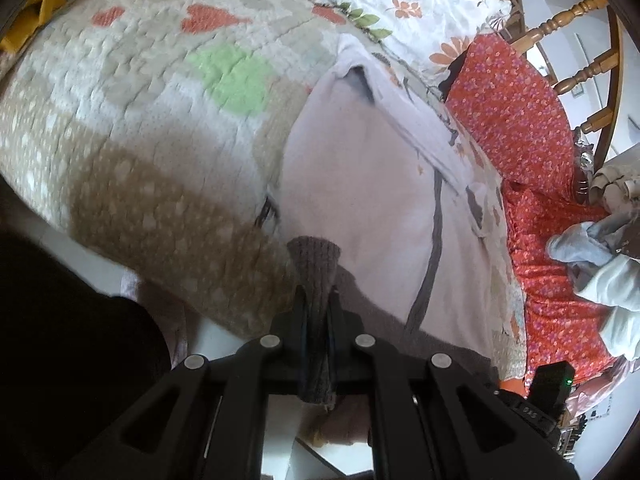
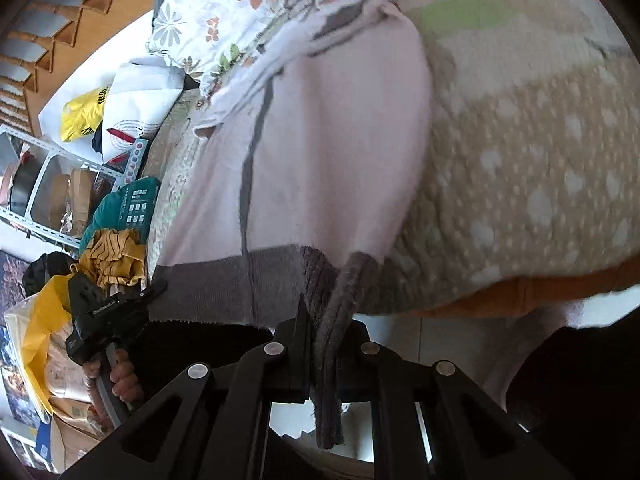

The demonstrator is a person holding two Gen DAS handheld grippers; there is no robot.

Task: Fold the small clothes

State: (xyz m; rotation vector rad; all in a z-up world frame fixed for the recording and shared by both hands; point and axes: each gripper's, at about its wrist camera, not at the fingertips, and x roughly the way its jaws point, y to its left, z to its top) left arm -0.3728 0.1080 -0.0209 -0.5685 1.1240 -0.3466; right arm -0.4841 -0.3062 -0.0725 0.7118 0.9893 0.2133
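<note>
A small pale pink garment with a grey ribbed hem and a grey stripe lies flat on the quilted bedspread. My left gripper is shut on one corner of the grey hem. My right gripper is shut on the other hem corner near the bed's edge. The left gripper also shows in the right wrist view, held by a hand at the hem's far end.
A floral pillow and a red floral cloth with light clothes lie past the garment. Wooden chair rails stand behind. Bags, a yellow cloth and shelves crowd the bedside.
</note>
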